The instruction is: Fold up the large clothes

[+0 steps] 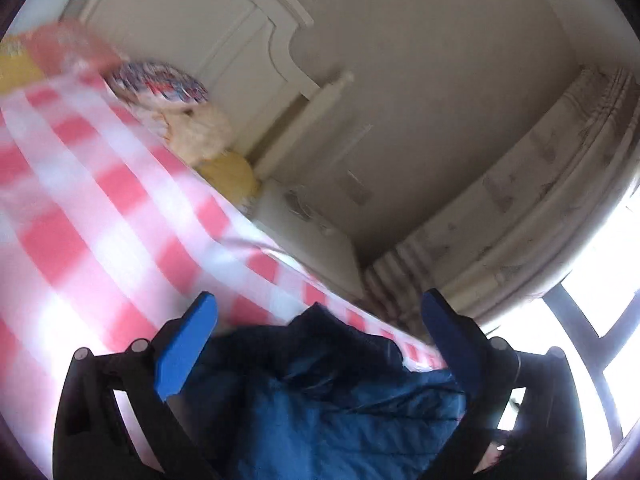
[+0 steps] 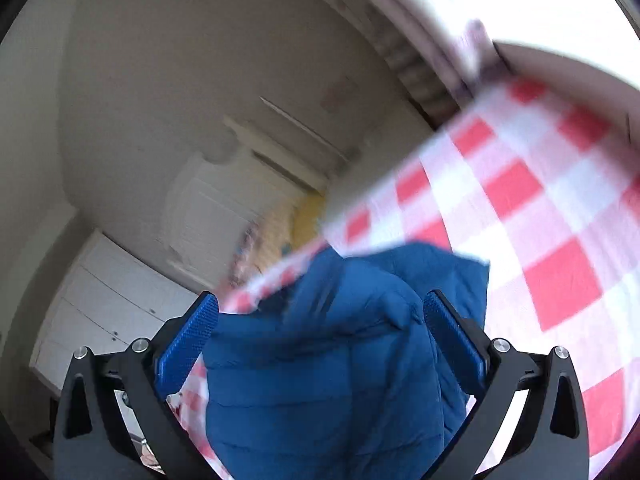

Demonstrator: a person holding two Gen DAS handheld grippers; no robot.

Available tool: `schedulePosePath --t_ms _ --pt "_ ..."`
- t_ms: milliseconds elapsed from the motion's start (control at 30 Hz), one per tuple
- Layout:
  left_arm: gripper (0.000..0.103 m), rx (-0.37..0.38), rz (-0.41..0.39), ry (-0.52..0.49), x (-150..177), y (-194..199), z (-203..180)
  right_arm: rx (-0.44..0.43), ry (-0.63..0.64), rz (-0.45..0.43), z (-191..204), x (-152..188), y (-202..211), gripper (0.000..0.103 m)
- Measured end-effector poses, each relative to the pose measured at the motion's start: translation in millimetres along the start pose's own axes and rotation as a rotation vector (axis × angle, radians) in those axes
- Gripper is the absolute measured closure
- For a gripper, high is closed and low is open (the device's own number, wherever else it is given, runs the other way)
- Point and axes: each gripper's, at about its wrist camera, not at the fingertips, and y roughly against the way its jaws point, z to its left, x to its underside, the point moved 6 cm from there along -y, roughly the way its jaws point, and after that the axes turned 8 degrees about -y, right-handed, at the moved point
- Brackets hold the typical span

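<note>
1. Jacket (image 2: 328, 360), blue quilted, lay bunched on the red-check bed cover (image 2: 560, 272), between both grippers' jaws.
2. Left gripper (image 1: 318, 312) & right gripper (image 2: 320, 308): jaws wide, nothing clamped.
3. Risk, imo: closing on bunched padding grabs extra layers, skewing the fold.
</note>
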Motion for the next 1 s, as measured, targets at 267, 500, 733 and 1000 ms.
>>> schedulePosePath --t_ms 267,500,733,1000 --pt "0.003 -0.194 0.288 -0.384 49.5 -72.9 -21.3 0.45 0.38 0.099 9.5 13.7 -55.9 0.004" --pt "0.003 -0.138 0.453 -0.471 75.0 -142.0 -34.2 0.488 0.431 0.235 4.5 21.3 -103.5 0.004" --pt "0.003 -0.074 0.512 -0.427 75.0 -175.5 -22.7 0.487 0.463 0.315 -8.7 19.8 -135.6 0.004" --pt "0.096 -0.027 0.31 -0.505 54.7 -111.4 -46.6 0.416 0.656 0.116 50.8 28.8 -86.4 0.084"
